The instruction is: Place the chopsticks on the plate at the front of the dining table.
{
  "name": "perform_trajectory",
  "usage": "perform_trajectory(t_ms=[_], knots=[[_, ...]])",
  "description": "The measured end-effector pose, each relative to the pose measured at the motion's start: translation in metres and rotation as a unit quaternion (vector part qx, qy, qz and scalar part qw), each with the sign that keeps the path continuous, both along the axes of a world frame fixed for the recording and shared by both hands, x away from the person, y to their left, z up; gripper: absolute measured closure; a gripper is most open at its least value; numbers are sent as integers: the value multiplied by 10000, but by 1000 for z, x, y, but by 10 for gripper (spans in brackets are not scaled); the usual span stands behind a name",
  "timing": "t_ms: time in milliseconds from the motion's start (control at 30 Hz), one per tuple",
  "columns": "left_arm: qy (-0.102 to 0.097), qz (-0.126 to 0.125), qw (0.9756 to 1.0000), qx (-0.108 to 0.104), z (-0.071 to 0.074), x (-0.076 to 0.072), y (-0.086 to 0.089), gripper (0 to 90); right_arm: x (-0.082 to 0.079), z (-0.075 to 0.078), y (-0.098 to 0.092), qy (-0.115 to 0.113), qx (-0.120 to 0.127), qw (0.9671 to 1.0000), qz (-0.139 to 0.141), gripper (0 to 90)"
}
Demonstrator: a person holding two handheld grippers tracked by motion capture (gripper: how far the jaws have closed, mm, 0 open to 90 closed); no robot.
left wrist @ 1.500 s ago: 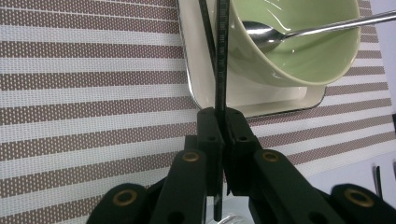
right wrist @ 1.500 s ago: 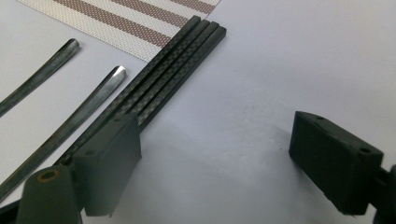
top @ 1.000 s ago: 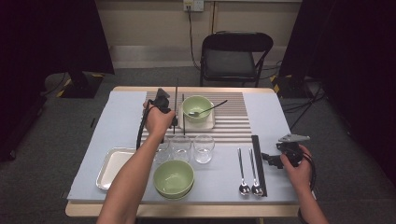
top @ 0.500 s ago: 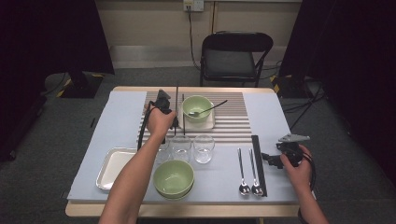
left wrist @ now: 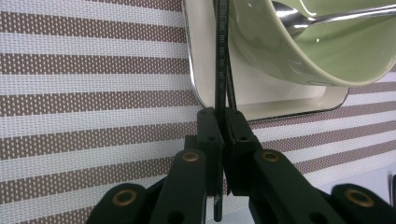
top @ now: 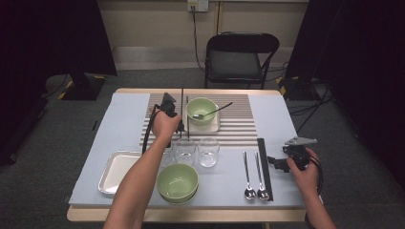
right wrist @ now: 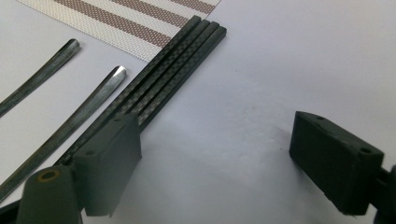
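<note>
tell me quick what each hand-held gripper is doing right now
Left hand-held gripper: closed on a black chopstick beside the green bowl.
Right hand-held gripper: open, holding nothing, next to the black chopsticks.

Table (top: 119,124) evenly lit from above, surroundings dark; soft shadows; close tool views slightly blurred; bowl (left wrist: 327,51) glare.

place: staged recording room | cues: black curtains (top: 47,43); folding chair (top: 239,59); set table (top: 119,114)
</note>
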State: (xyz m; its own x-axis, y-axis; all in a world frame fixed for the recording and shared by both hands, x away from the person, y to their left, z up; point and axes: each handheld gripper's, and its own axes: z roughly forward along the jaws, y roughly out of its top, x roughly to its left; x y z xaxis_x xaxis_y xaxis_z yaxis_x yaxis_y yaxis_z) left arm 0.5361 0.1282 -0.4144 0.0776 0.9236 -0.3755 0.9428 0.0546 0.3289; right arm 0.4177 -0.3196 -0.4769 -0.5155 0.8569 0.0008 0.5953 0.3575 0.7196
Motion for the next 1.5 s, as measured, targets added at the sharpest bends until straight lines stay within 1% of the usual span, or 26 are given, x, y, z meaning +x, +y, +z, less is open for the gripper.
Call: perform_trajectory(t_ms=[33,100,133,233,267,300,367,400,500,533,567,633,667,700,767,867,967,1033,1100,1167,1200,1233,1267,1333,1467,1500], knots=[[14,-35,10000,-12,0,0,0,868,0,0,0,6,8,10000,14,157],[30,22,10000,-29,-1,0,-1,868,0,0,0,6,7,10000,11,157],[33,-49,10000,10,-1,1,0,868,0,0,0,3,1,10000,7,157],[48,-52,10000,3,-2,1,-1,867,0,0,0,4,2,10000,7,157],[60,-14,10000,-28,-3,1,-1,867,0,0,0,3,2,10000,7,157],[33,-46,10000,-4,-3,2,-1,867,0,0,0,-4,0,10000,9,157],[84,-77,9999,9,-3,2,-1,867,0,0,0,1,1,10000,8,157],[71,-46,10000,10,-4,2,-1,867,0,0,0,1,2,10000,7,157],[132,-27,9999,-37,-5,2,-2,867,0,0,0,1,2,10000,9,157],[109,-47,9999,-5,-5,2,-1,867,0,0,0,-1,0,10000,12,157],[121,7,9999,-42,-5,2,-2,867,0,0,0,1,2,10000,7,157],[130,-7,9999,-3,-5,2,-1,867,0,0,0,-5,-1,10000,8,157],[119,9,9999,-23,-6,2,-1,867,0,0,0,2,3,10000,9,157],[150,58,9999,-33,-6,2,-2,867,0,0,0,2,2,10000,8,157],[140,19,9999,-12,-7,2,-1,867,0,0,0,2,3,10000,7,157],[194,66,9998,12,-9,2,-2,867,0,0,0,2,2,10000,8,157],[205,29,9998,-22,-10,2,-1,866,0,0,0,-1,2,10000,2,156],[215,102,9997,-23,-11,2,-2,866,0,0,0,-4,0,10000,11,157],[244,43,9997,10,-11,2,0,866,0,0,0,2,2,10000,9,157],[277,79,9996,16,-12,2,-1,866,0,0,0,2,2,10000,9,156],[287,3,9996,1,-12,2,0,866,0,0,0,-5,-1,10000,11,157],[307,62,9995,-25,-12,2,0,866,0,0,0,-3,1,10000,11,157],[321,6,9995,0,-12,2,0,866,0,0,0,-4,0,10000,12,157],[309,91,9995,-6,-13,3,-1,866,0,0,0,-5,-1,10000,11,157],[337,103,9994,-2,-14,2,0,865,0,0,0,-5,1,10000,12,157],[333,150,9993,-22,-15,3,-1,864,0,0,0,-4,0,10000,11,156]])
